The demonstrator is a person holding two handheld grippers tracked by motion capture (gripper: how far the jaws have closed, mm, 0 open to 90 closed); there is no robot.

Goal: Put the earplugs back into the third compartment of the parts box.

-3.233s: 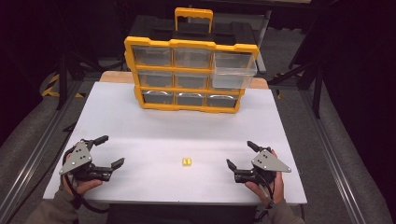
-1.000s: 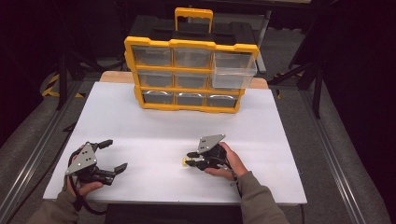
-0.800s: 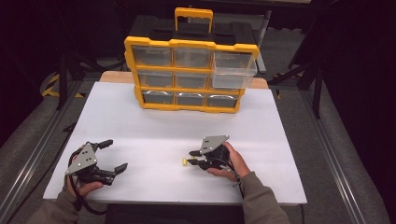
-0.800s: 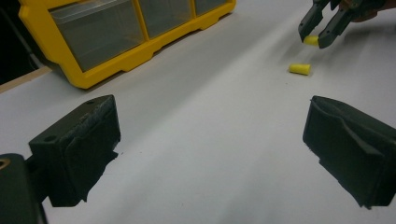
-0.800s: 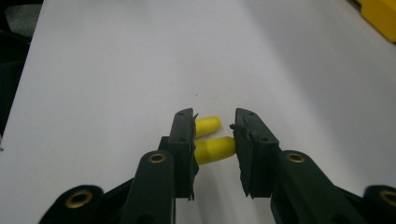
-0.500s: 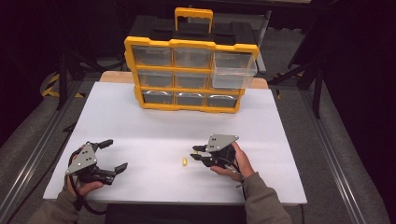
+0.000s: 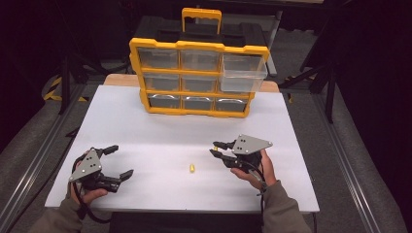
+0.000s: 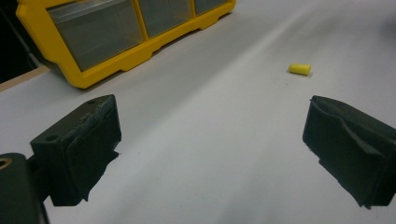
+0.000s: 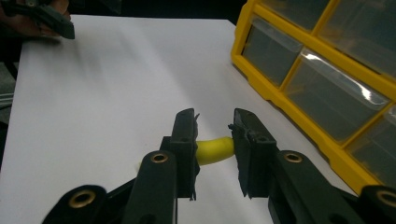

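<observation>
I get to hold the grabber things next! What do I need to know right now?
Right hand-held gripper: shut on a small yellow foam plug, lifted just above the white table.
Left hand-held gripper: open, holding nothing, low over the table's near left corner.
A second yellow plug lies loose on the table between the two grippers.
Yellow drawer organizer stands at the far edge; its top right drawer is pulled out and looks empty.
Done: one plug picked up.
Left, probably: put it in the open drawer, then the loose one.
</observation>
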